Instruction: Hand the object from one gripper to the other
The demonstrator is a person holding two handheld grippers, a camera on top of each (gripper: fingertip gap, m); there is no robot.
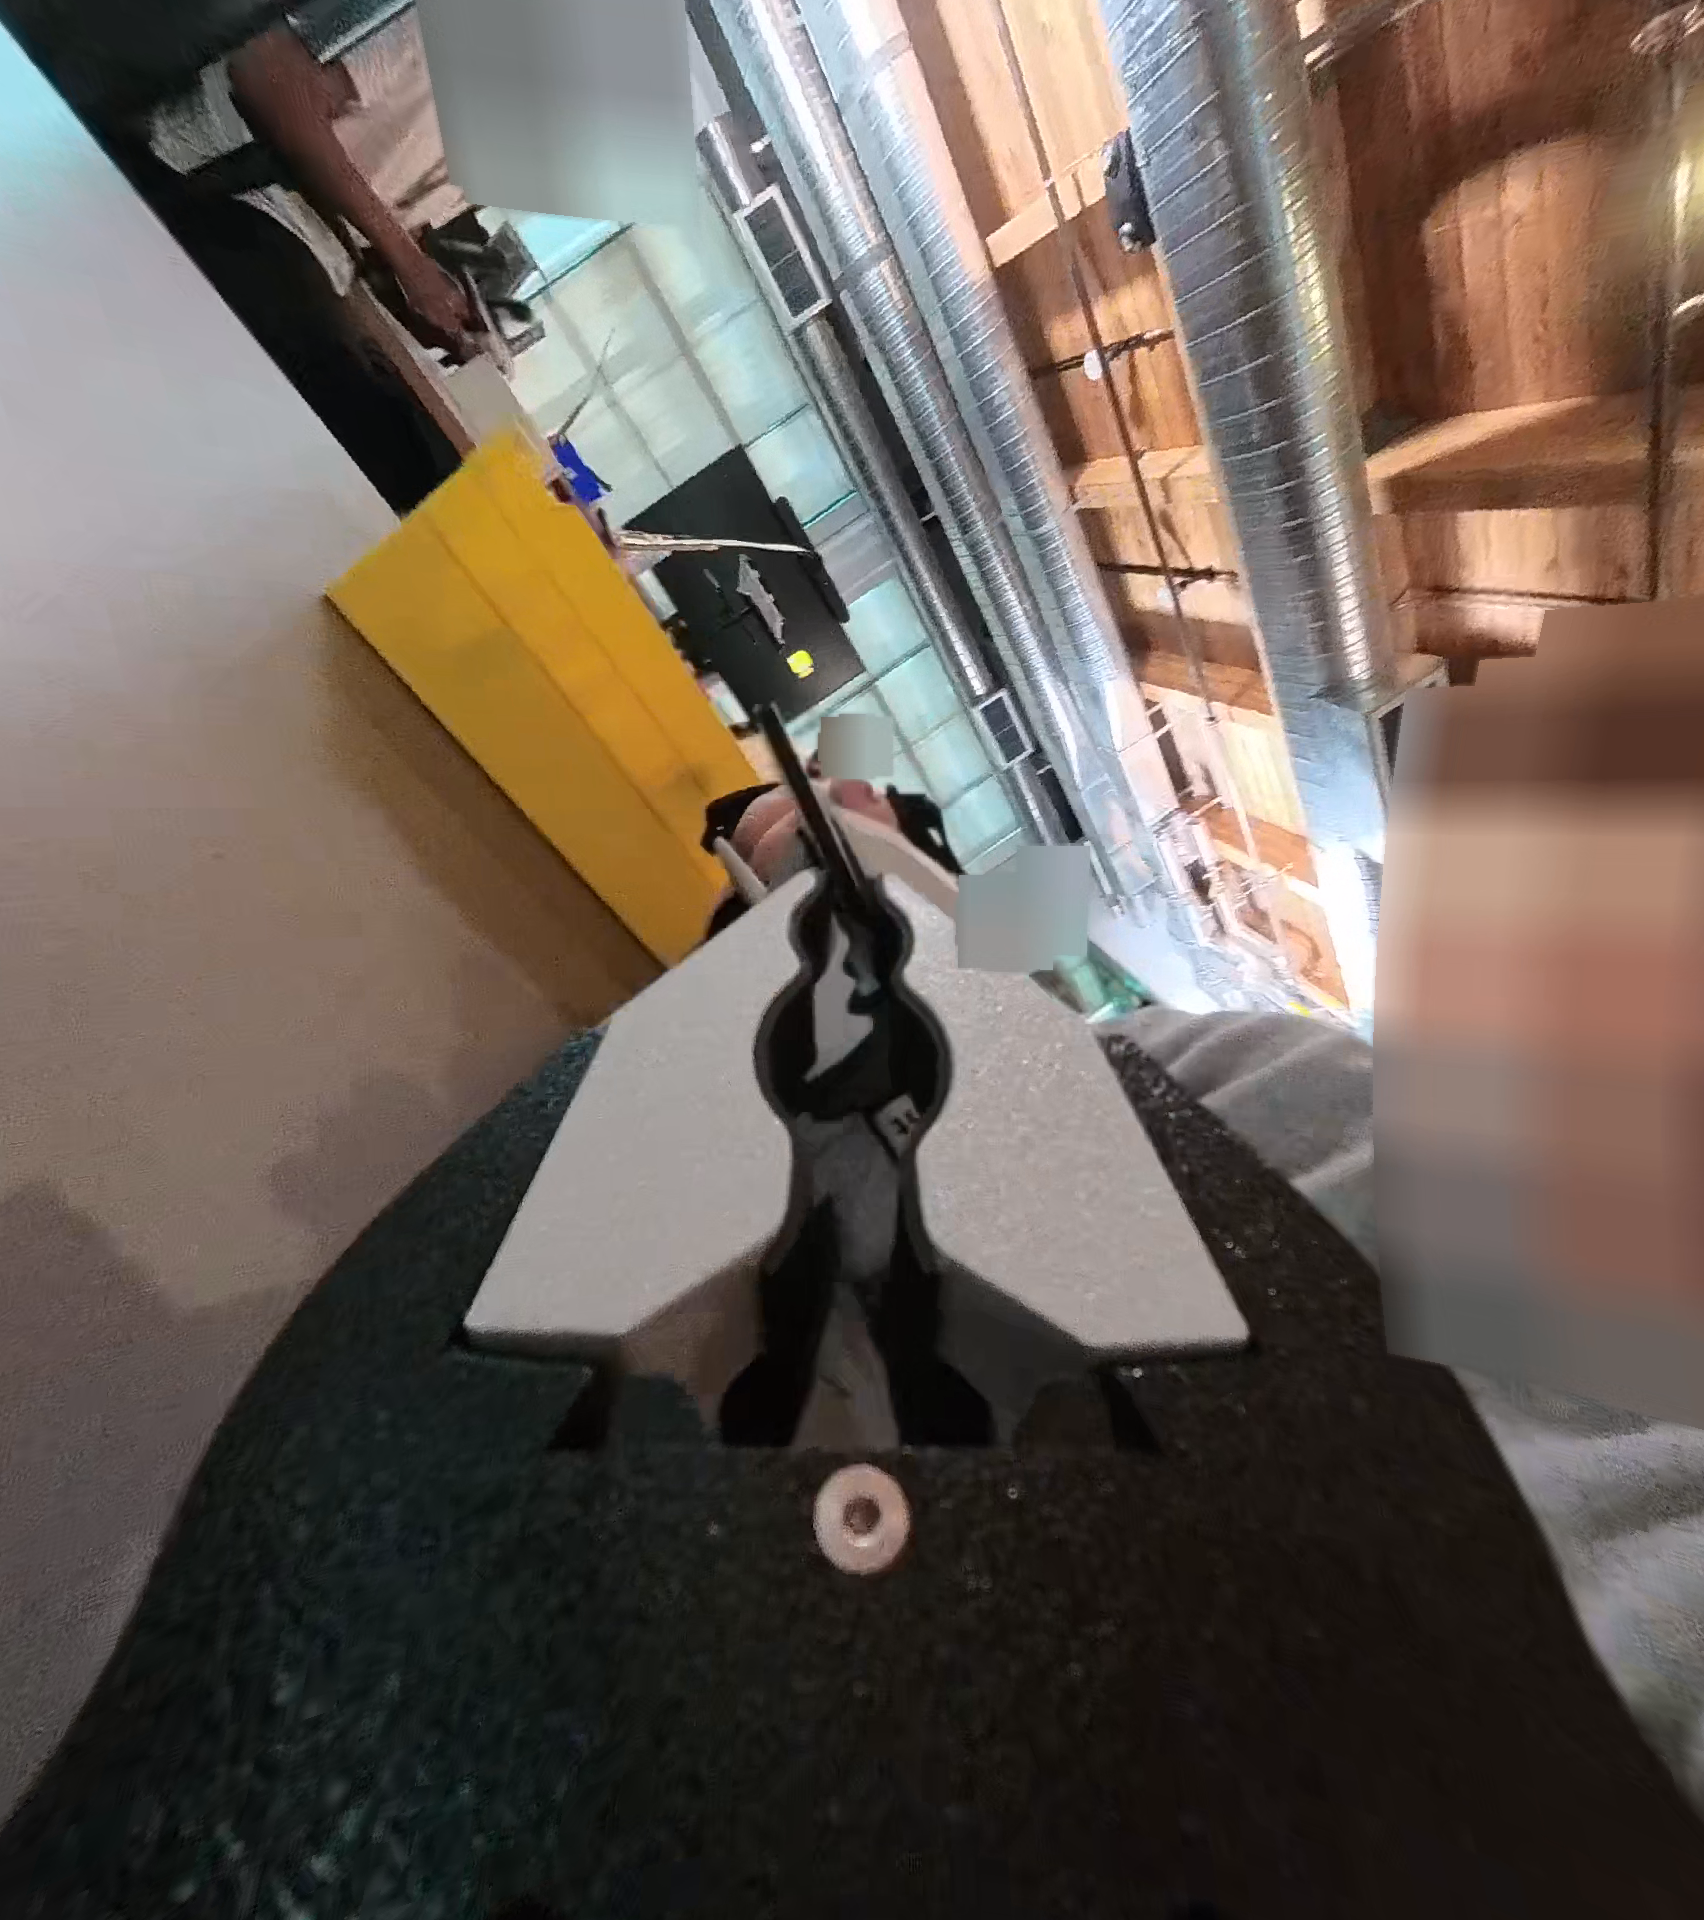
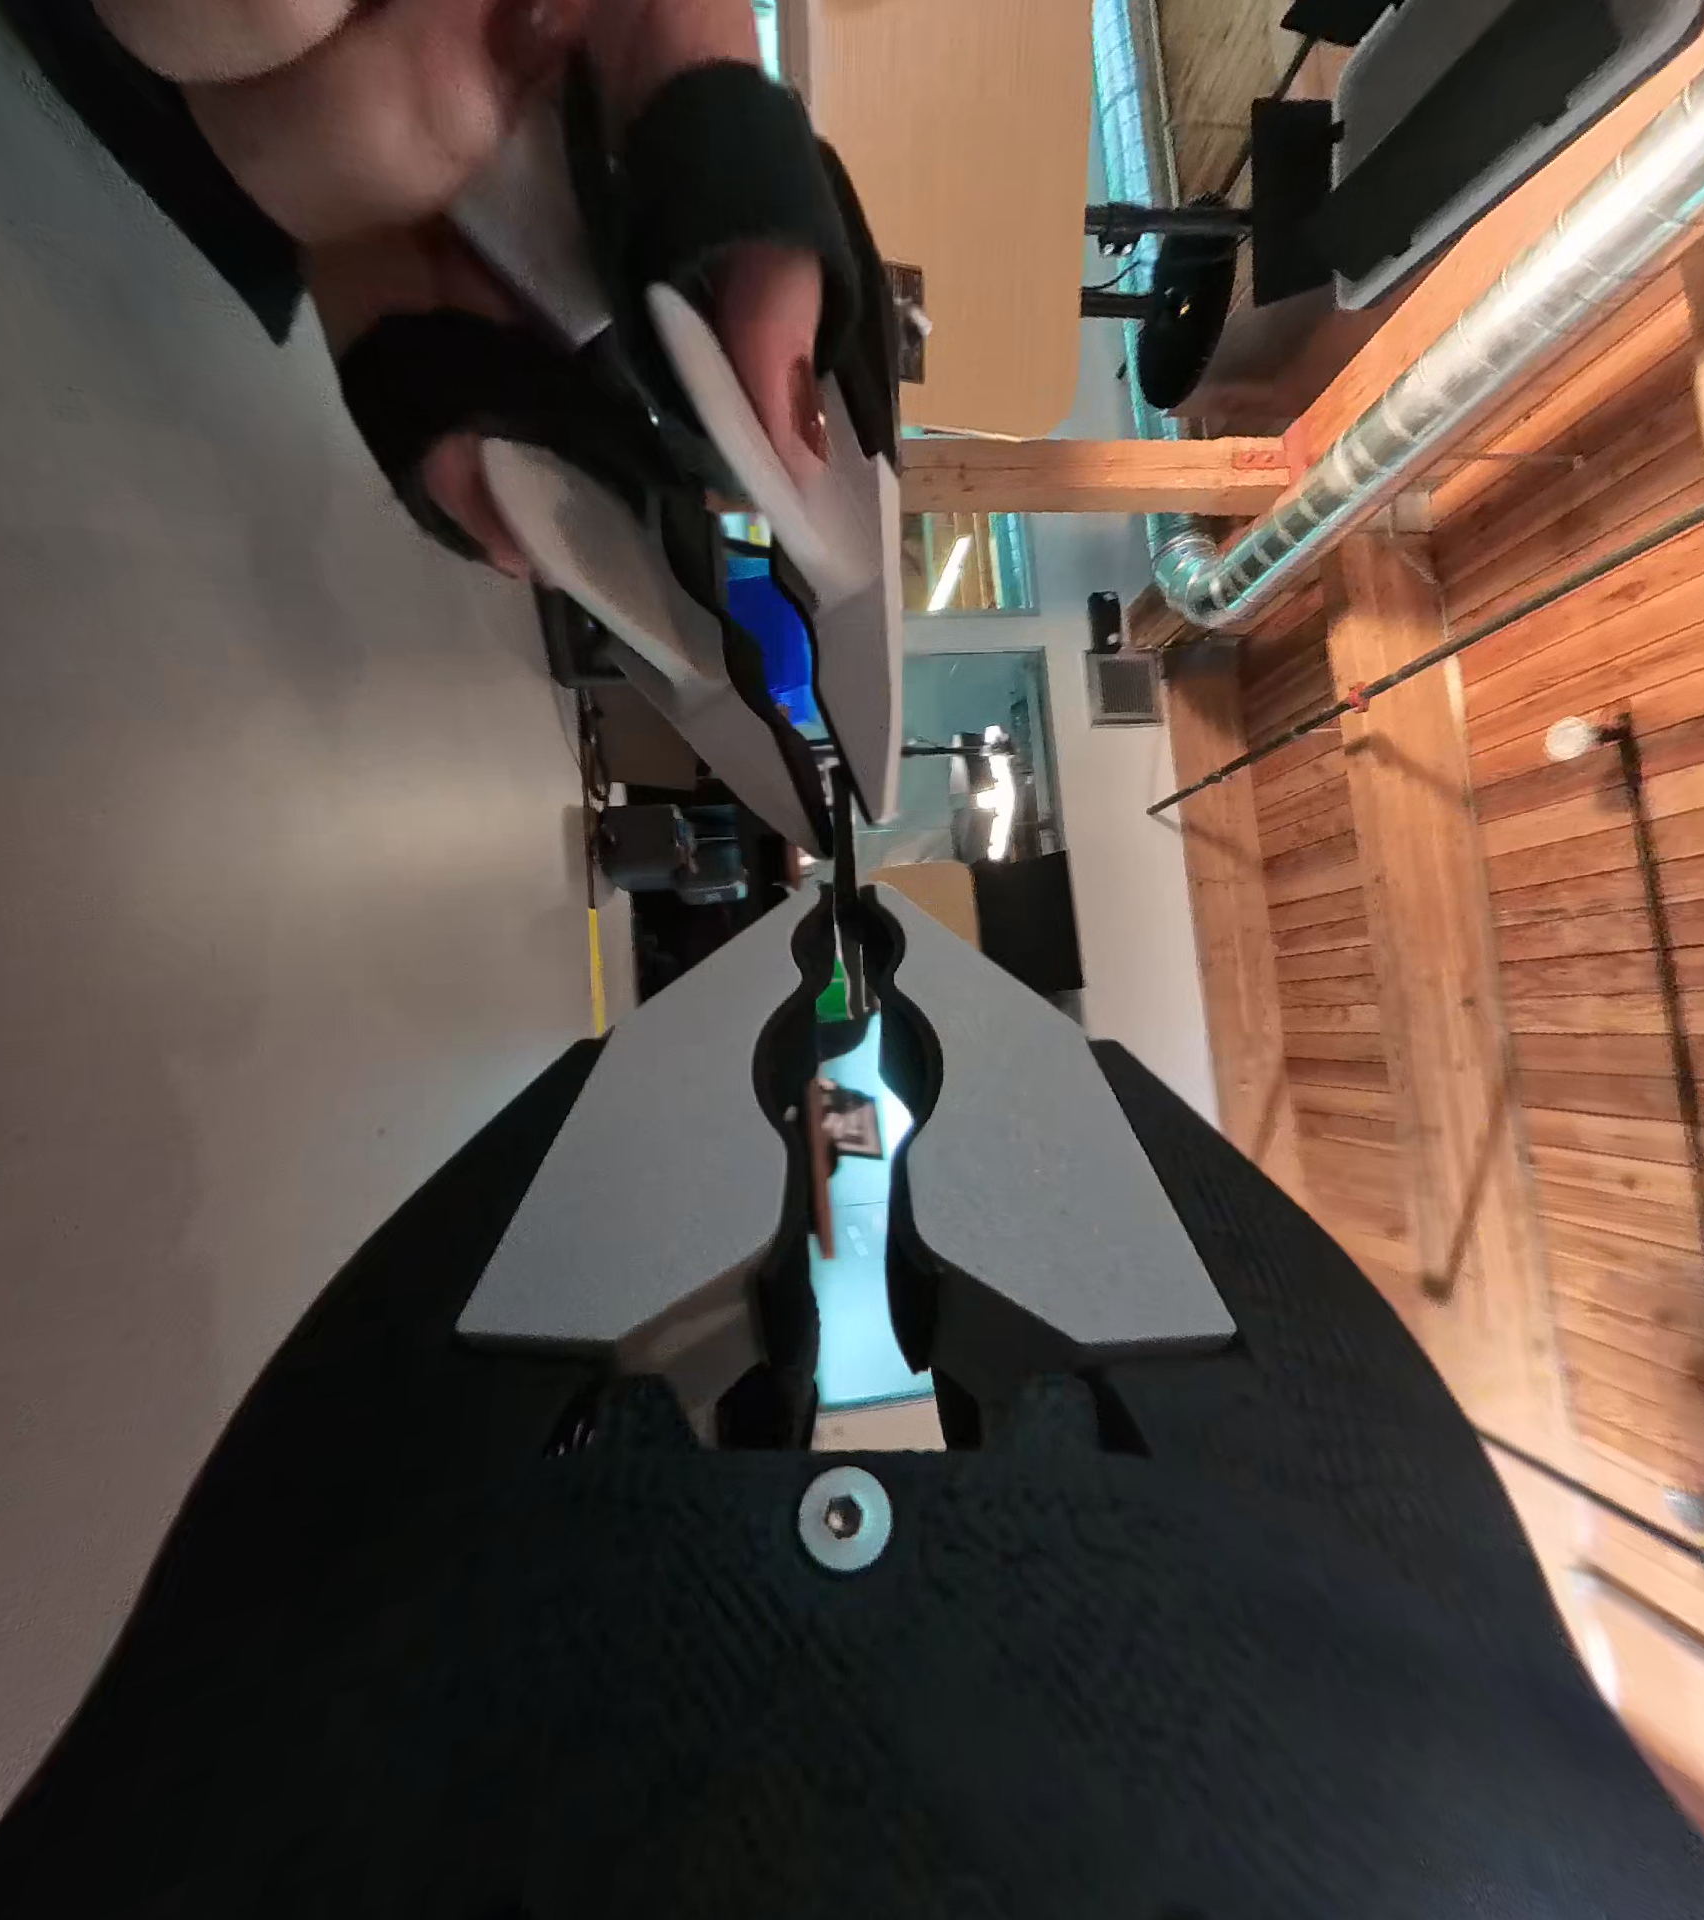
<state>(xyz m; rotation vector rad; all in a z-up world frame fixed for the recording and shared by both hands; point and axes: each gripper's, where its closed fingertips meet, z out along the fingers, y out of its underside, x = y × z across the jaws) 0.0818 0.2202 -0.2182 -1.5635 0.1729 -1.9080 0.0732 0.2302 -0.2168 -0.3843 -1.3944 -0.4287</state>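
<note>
A thin black rod [image 1: 806, 800] sticks out past the tips of my left gripper [image 1: 843, 899], whose grey fingers [image 1: 682, 1122] are closed on it. In the right wrist view the same rod [image 2: 843, 857] bridges a short gap between the two grippers. My right gripper [image 2: 848, 902] is closed on its near end. The left gripper [image 2: 843, 821] comes down from above, held by a hand with black finger straps [image 2: 723, 177], and pinches the other end. In the left wrist view a strapped hand [image 1: 770, 831] shows just beyond my tips; the right gripper's fingers are hidden there.
Both views are rolled sideways. A pale surface [image 1: 100, 727] fills the left, with a yellow bin [image 1: 536, 707] on it. Wooden ceiling boards [image 2: 1554, 935] and metal ducts [image 1: 931, 416] fill the right. A grey sleeve [image 1: 1243, 1091] is close on the right. Left and right tips are no more than a few centimetres apart.
</note>
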